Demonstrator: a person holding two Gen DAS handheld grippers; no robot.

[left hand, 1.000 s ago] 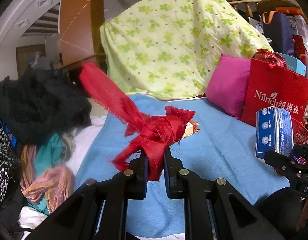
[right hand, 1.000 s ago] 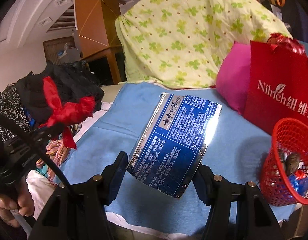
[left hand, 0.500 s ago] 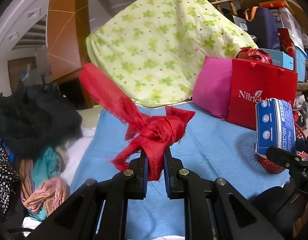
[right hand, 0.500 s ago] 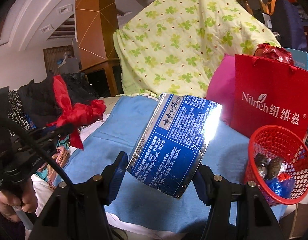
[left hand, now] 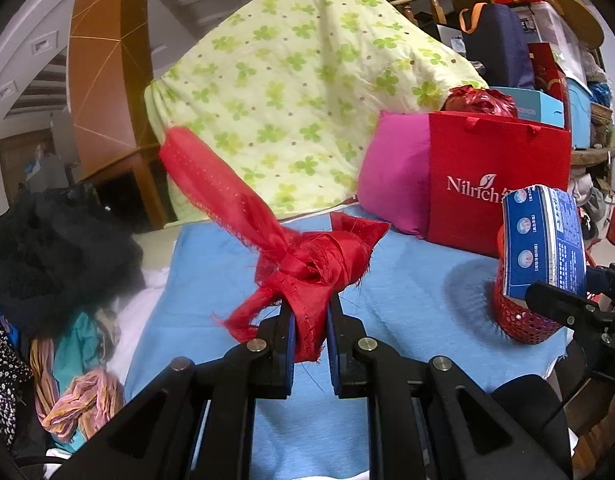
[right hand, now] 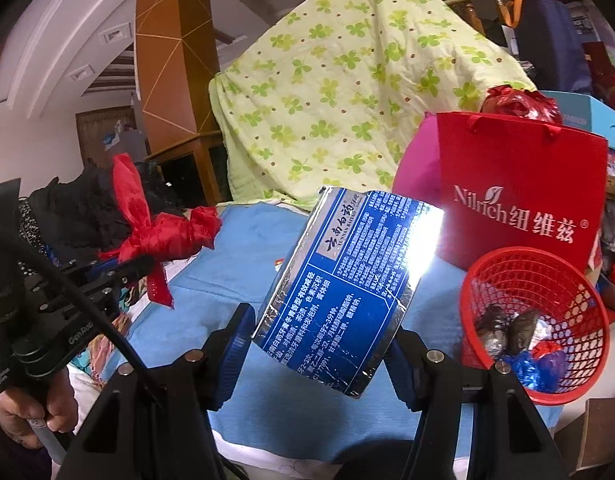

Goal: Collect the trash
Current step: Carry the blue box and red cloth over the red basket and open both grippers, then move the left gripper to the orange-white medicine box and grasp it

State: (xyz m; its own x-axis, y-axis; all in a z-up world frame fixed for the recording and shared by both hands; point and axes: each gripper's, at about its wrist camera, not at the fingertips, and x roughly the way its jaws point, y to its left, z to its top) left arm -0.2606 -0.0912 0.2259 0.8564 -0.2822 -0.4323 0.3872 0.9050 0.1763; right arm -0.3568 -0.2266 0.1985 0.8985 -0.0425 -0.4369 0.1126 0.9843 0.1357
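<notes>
Above the blue cloth (left hand: 211,280), a knotted red fabric scrap (left hand: 311,268) was clamped by the left gripper (left hand: 310,320), while a blue and silver toothpaste box (right hand: 343,284) was gripped by the right gripper (right hand: 319,344) beside the red basket (right hand: 587,364) of trash.

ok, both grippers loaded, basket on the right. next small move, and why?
Probably carry the right gripper rightward over the red basket: it grips the blue box short of the rim. The left gripper, clamping the red cloth, is farther off.
</notes>
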